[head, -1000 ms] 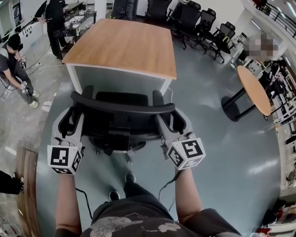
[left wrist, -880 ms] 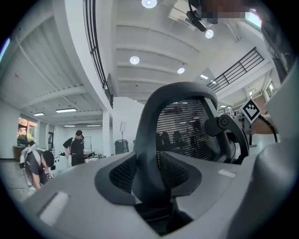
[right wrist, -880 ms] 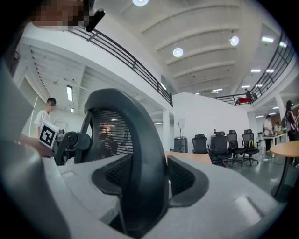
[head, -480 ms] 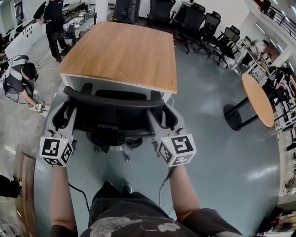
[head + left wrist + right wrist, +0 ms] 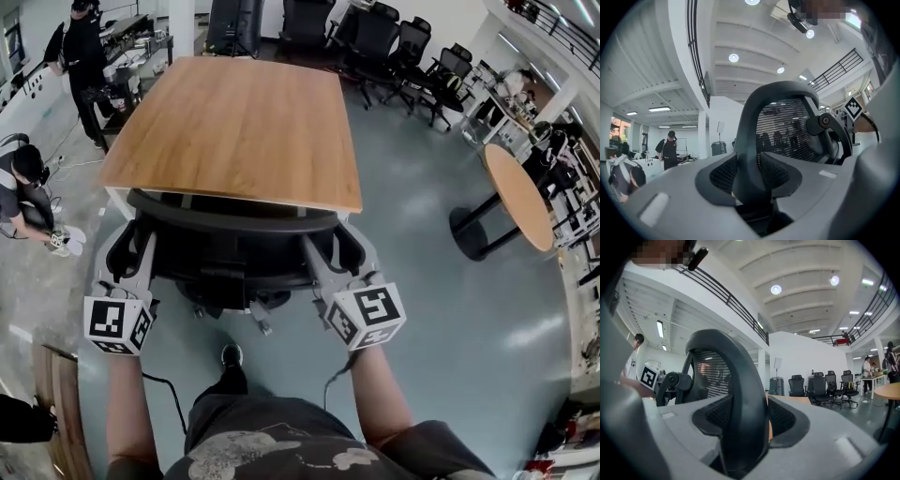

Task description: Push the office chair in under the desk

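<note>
A black mesh office chair [image 5: 230,253] stands at the near edge of the wooden-topped desk [image 5: 234,131], its seat mostly hidden under the top. Its curved backrest rim [image 5: 234,220] lies just before the desk edge. My left gripper [image 5: 142,242] is shut on the left side of the backrest frame [image 5: 750,154]. My right gripper [image 5: 316,248] is shut on the right side of the frame [image 5: 740,394]. In both gripper views the textured pads [image 5: 717,176] [image 5: 785,416] sit against the black frame. The chair's base [image 5: 258,314] shows below the seat.
Several black office chairs [image 5: 394,42] stand behind the desk. A round wooden table [image 5: 520,197] is at the right. One person [image 5: 84,56] stands at the far left and another [image 5: 23,183] crouches at the left. A wooden board [image 5: 56,403] lies at the lower left.
The chair has rolled forward under the desk, so its seat and armrests are now largely covered by the top. Both grippers moved forward with it, still on the backrest.
</note>
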